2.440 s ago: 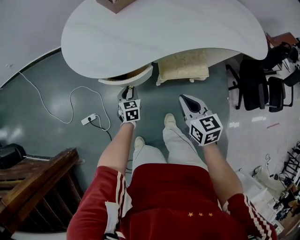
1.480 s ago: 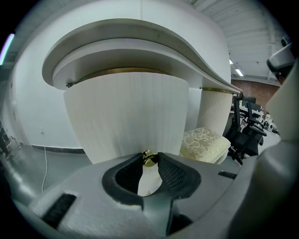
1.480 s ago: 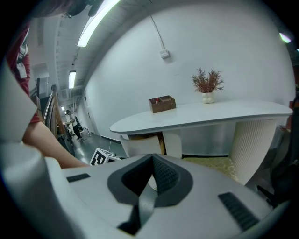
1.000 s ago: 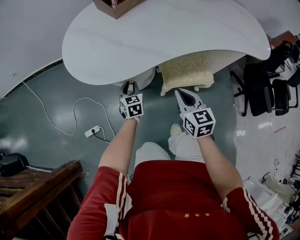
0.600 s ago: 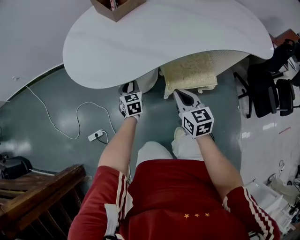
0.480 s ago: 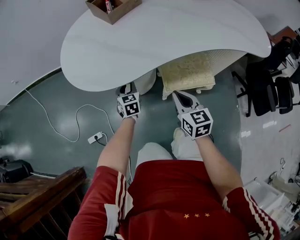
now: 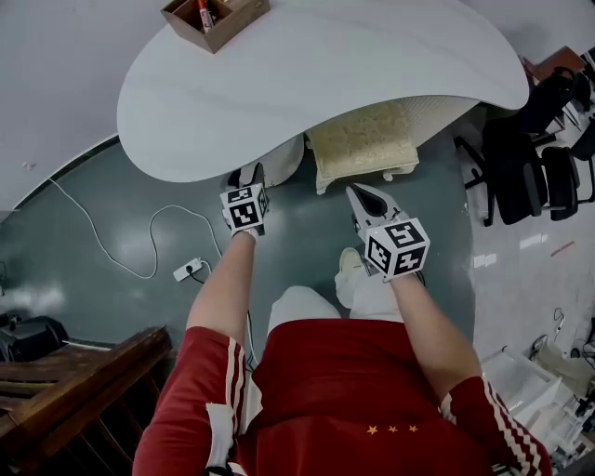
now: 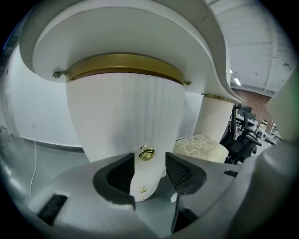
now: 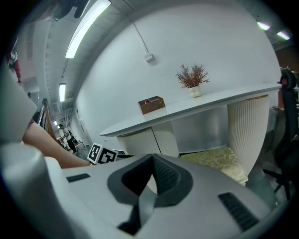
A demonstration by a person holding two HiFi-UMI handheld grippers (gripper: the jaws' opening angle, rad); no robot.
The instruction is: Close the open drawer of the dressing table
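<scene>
The white dressing table point(image 7: 372, 56) fills the top of the head view. Its curved, fluted drawer front point(image 7: 284, 158) sits tucked under the table rim. In the left gripper view the drawer front point(image 8: 121, 116) carries a gold band and a gold knob point(image 8: 146, 154). My left gripper point(image 7: 249, 177) point(image 8: 147, 164) is right at that front and open. Its jaws have just been opening, and the knob stands between the pads without touching them. My right gripper point(image 7: 363, 197) point(image 9: 150, 179) hangs shut and empty above the floor, in front of the stool.
A cream cushioned stool point(image 7: 361, 139) stands under the table, right of the drawer. A wooden box point(image 7: 209, 19) sits on the table top. A power strip with cable point(image 7: 186, 270) lies on the floor at left. Black chairs point(image 7: 525, 158) stand at right, dark wooden furniture point(image 7: 74, 381) at lower left.
The drawer, open in the earliest frame, has slid in under the table top with the left gripper following it. The right gripper has stayed beside the stool.
</scene>
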